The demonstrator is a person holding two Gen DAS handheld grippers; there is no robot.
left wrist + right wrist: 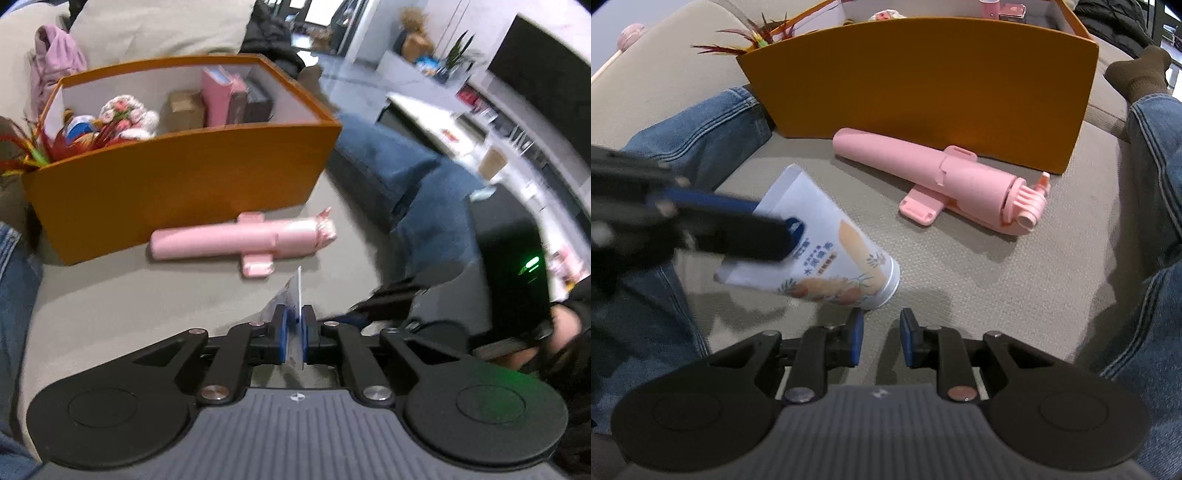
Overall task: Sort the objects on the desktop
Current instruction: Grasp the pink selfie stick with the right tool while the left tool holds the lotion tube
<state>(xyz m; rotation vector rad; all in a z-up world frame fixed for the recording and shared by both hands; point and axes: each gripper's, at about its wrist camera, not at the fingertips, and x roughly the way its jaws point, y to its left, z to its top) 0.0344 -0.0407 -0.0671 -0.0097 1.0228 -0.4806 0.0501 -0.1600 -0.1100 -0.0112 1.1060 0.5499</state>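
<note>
Pinching a flat white tube (pixel 827 254) with peach print, left gripper (pixel 294 325).

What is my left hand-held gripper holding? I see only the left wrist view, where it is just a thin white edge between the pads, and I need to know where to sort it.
Observer: A white squeeze tube with orange fruit artwork, seen in the right wrist view; the left hand-held gripper pinches its flat crimped end.
Operator: Where is its cap?
Observer: The cap end hangs low, just ahead of the right hand-held gripper.
Operator: Is the right one holding anything?
Observer: No, its jaws are open with nothing between them.
</note>
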